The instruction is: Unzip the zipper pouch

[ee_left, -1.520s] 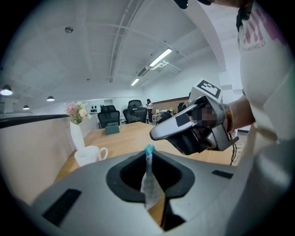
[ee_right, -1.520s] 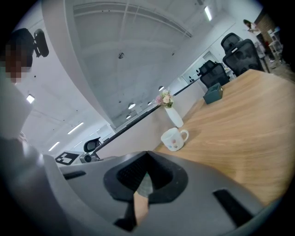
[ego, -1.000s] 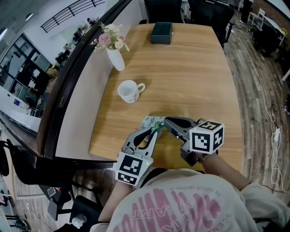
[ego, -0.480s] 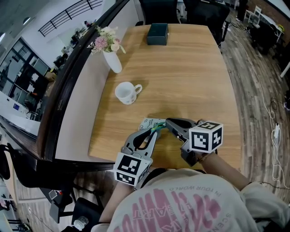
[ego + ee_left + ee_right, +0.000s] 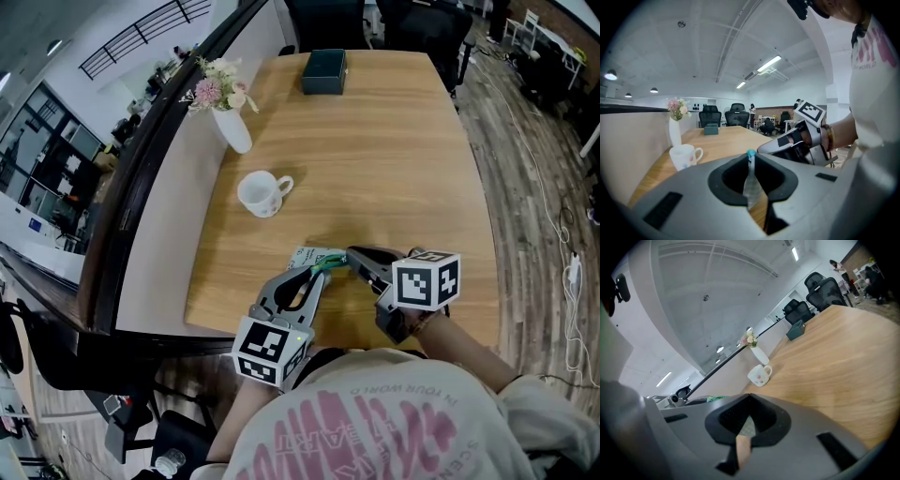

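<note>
The zipper pouch, white with green print, lies near the table's front edge. My left gripper is shut on its near end. In the left gripper view a thin grey strip with a teal tip is pinched between the jaws. My right gripper comes in from the right, and its tips meet the pouch's green right end. Its jaws are shut, and no view shows whether a zipper pull sits between them. In the right gripper view, a bit of the green pouch peeks over the left jaw.
A white mug stands behind the pouch, left of centre. A white vase of pink flowers is further back along the left partition. A dark green box lies at the far end. The wooden table stretches right and back.
My right gripper has shifted slightly down and toward me, still at the pouch's end. The left gripper and pouch have stayed in place.
</note>
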Available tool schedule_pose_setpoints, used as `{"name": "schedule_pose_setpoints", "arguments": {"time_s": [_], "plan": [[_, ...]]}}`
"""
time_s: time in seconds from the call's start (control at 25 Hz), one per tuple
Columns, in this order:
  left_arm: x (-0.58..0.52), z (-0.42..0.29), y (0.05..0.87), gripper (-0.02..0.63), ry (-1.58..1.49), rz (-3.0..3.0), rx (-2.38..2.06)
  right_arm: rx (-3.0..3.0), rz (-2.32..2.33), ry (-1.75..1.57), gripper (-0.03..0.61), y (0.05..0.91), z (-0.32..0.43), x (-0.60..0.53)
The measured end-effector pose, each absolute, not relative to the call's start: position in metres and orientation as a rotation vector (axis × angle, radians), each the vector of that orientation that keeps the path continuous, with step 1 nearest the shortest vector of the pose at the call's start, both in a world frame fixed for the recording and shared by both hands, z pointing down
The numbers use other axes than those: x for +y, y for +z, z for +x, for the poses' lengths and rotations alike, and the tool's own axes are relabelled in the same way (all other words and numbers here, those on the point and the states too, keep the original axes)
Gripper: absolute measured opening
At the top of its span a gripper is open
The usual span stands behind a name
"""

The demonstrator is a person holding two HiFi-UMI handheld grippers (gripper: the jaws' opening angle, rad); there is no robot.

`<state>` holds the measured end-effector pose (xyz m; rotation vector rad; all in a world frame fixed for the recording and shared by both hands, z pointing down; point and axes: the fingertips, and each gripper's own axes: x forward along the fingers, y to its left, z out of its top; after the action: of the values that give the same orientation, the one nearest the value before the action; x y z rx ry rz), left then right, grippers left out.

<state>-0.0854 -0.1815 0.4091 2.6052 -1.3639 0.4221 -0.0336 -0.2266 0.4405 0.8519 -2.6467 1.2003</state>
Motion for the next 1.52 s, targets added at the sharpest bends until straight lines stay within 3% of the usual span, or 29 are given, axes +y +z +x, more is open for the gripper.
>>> {"name": "schedule_pose_setpoints", "arguments": {"time_s": [1.52], "plan": [[-0.188, -0.105, 0.389, 0.043, 0.185, 2.490, -1.393, -2.554, 0.911, 1.093, 0.000, 0.464, -0.023, -0.236]]}}
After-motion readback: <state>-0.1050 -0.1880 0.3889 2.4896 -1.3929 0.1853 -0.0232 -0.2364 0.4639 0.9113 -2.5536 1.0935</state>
